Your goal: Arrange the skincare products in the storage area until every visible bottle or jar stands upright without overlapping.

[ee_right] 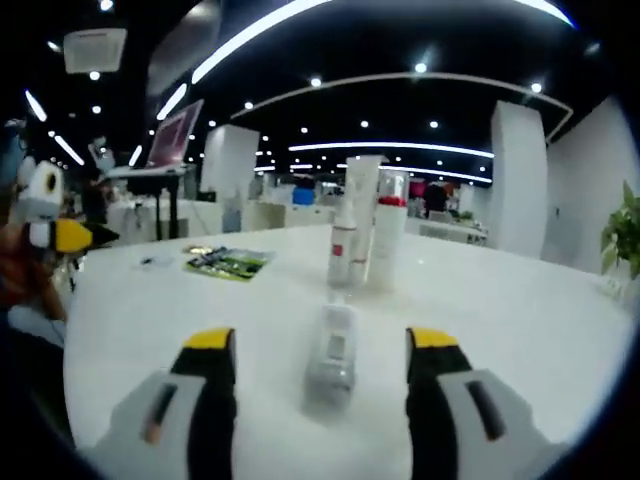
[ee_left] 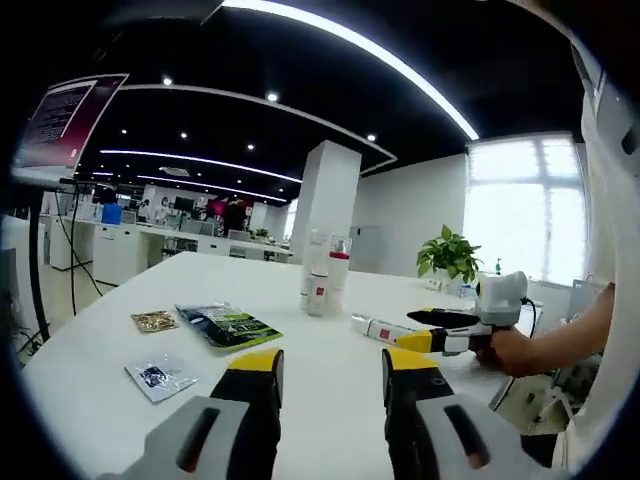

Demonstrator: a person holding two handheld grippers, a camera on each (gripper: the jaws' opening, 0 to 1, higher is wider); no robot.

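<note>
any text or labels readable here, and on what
None can be read.
White upright bottles: small red label patches, too blurred.
White tube lying on its side: red mark, illegible.
Dark green foil packet: print too small.
Small clear sachet: dark print, unreadable.
Tilted pink-lit monitor screen: lines of text, too small.

On the white counter (ee_left: pixel 330 350) two bottles (ee_left: pixel 320 285) stand upright, a tube (ee_left: pixel 385 328) lies flat beside the right gripper (ee_left: pixel 425 330).
</note>
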